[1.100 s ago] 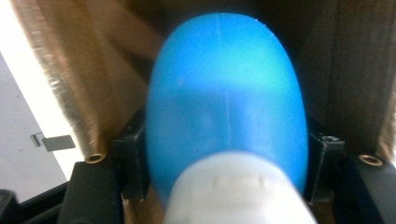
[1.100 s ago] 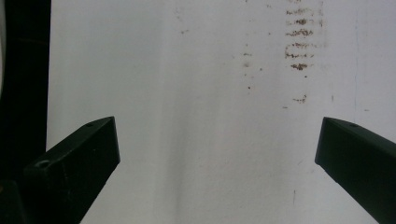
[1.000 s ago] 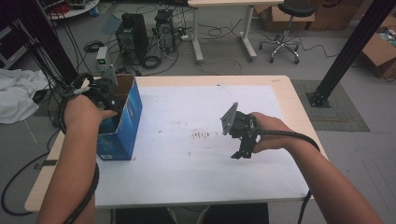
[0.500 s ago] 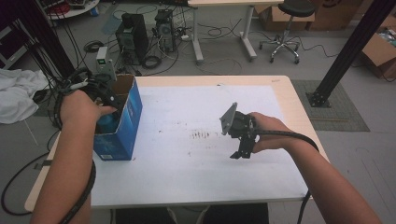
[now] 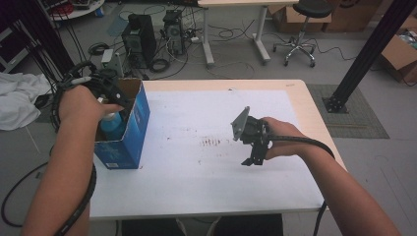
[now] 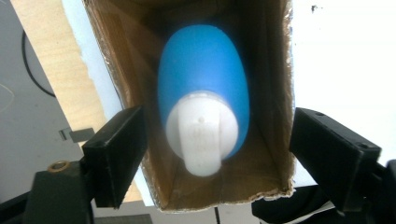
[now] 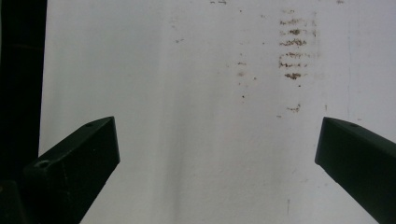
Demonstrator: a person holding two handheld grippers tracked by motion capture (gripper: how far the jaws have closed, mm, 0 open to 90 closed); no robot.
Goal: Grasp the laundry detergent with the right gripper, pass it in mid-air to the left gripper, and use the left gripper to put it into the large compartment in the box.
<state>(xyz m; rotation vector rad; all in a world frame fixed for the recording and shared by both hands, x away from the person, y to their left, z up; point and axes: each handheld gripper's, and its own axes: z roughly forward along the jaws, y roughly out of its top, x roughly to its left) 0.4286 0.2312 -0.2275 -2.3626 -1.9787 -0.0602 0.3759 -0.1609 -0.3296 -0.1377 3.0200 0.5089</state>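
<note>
A blue cardboard box (image 5: pixel 123 142) stands open-topped at the table's left edge. Inside it stands a blue bottle (image 5: pixel 112 127) with a white cap. My left gripper (image 5: pixel 115 96) hovers over the box mouth. In the left gripper view I look straight down onto the bottle (image 6: pixel 205 84) and its cap (image 6: pixel 201 135) inside the brown box wall (image 6: pixel 275 70). The left gripper (image 6: pixel 219 135) has just been opening; its jaws stand wide on either side, clear of the bottle. My right gripper (image 5: pixel 253 158) hangs open over the white sheet; in its own view the right gripper (image 7: pixel 217 144) has nothing between its jaws.
A white sheet (image 5: pixel 206 187) covers the wooden table, with brown smudges (image 5: pixel 211 142) near its middle. Behind the table, computer towers (image 5: pixel 140 37), cables and an office chair (image 5: pixel 300 29) stand on the floor. A white cloth (image 5: pixel 19 98) lies off the table's left.
The left hand has risen slightly above the box and drifted toward the box's far end. The right hand and gripper have stayed put.
</note>
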